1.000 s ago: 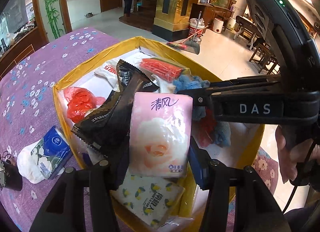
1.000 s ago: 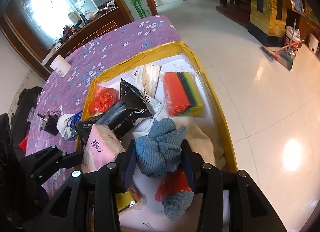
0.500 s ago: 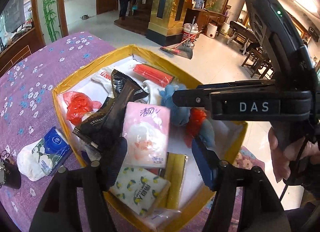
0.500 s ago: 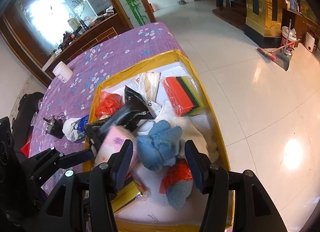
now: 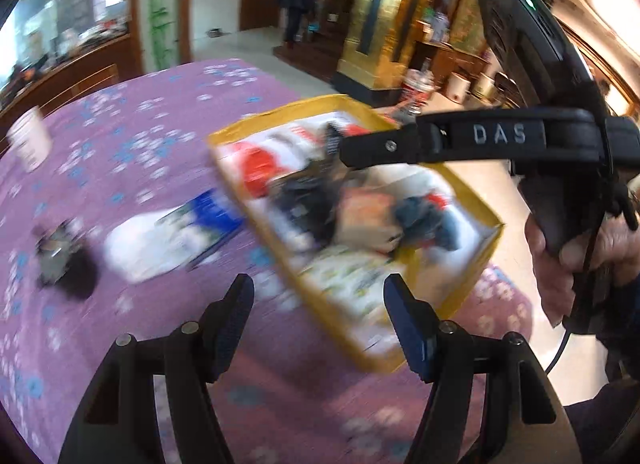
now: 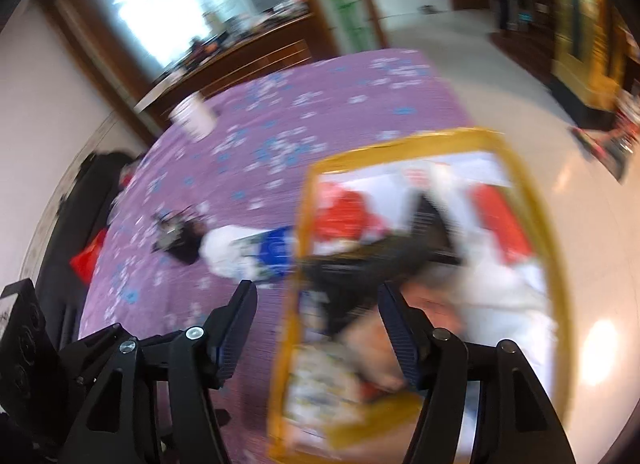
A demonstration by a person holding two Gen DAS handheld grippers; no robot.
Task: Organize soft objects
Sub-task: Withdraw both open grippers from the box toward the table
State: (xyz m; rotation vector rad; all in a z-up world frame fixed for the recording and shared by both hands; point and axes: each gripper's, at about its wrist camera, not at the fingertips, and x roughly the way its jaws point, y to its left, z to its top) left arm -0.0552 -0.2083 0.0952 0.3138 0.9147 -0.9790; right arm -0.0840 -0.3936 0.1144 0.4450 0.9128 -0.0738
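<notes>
Both views are blurred by motion. A yellow-rimmed box (image 5: 280, 116) (image 6: 400, 145) on the purple flowered cloth holds soft things: a pink tissue pack (image 5: 360, 209), a blue cloth (image 5: 424, 219), a black packet (image 5: 308, 199) (image 6: 360, 260) and a red bag (image 5: 258, 167) (image 6: 340, 211). My left gripper (image 5: 319, 288) hangs open above the box's near corner, nothing between its fingers. My right gripper (image 6: 317, 290) is above the box's left rim, its jaws opening and empty. A white-and-blue tissue pack (image 5: 172, 236) (image 6: 248, 252) lies on the cloth left of the box.
A white cup (image 5: 28, 139) (image 6: 196, 115) stands far back on the table. A small dark object (image 5: 64, 264) (image 6: 176, 236) sits beside the loose tissue pack. A hand (image 5: 580, 256) grips the other tool's handle at right. Shiny floor lies beyond the box.
The left gripper let go of the pink tissue pack and the right let go of the blue cloth; both now lie in the box. Both grippers opened wider, rose and drew back toward the box's left side.
</notes>
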